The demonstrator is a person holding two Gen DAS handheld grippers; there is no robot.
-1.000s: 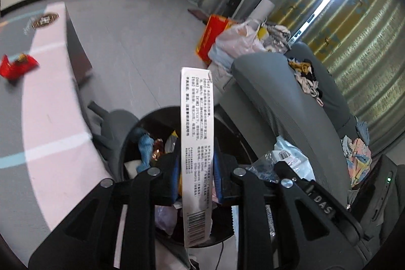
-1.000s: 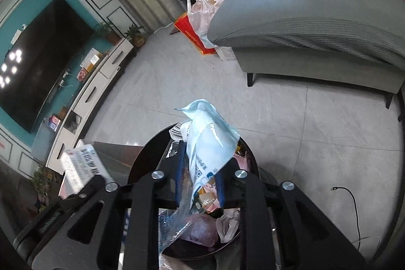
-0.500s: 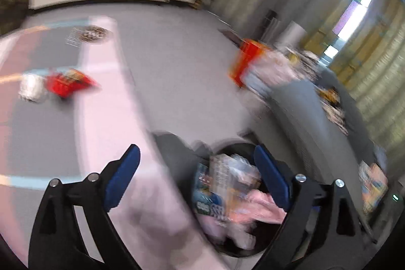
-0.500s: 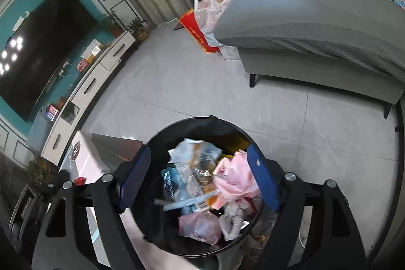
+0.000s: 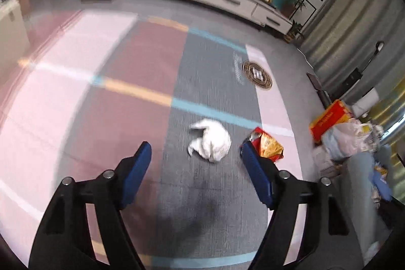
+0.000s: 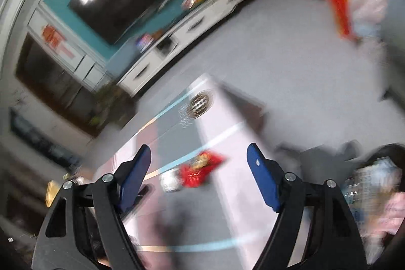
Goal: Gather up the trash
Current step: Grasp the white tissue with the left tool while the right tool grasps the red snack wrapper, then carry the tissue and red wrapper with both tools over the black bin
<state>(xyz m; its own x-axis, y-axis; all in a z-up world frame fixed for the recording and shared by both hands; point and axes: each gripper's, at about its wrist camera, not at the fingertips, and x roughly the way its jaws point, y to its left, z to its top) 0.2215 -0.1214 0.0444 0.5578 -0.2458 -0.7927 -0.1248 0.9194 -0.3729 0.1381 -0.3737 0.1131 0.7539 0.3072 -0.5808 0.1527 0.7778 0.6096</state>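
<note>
My left gripper (image 5: 196, 152) has its blue pads (image 5: 138, 176) spread wide with nothing between them, and the jaws are closing. Just past the tips, toward twelve o'clock, a crumpled white tissue (image 5: 211, 139) lies on the grey panel of the colour-blocked tabletop (image 5: 141, 103). At its three o'clock, just beside it and partly behind my right-hand pad, lies a red and orange snack wrapper (image 5: 265, 144), its long axis running roughly from eleven to five, the opened end toward eleven. Further out at three o'clock stand a red box (image 5: 329, 120) and a full plastic bag (image 5: 344, 137) on the floor.

My right gripper (image 6: 197, 157) is also spread wide and empty, jaws closing. The view is heavily blurred. Between the tips, slightly toward six, I see the same red wrapper (image 6: 200, 168) on the table, long axis about eight to two, a white blur that may be the tissue at its eight o'clock. At four o'clock, the black trash bin (image 6: 379, 156) holds printed packaging and something pink; details are too smeared to tell.
</note>
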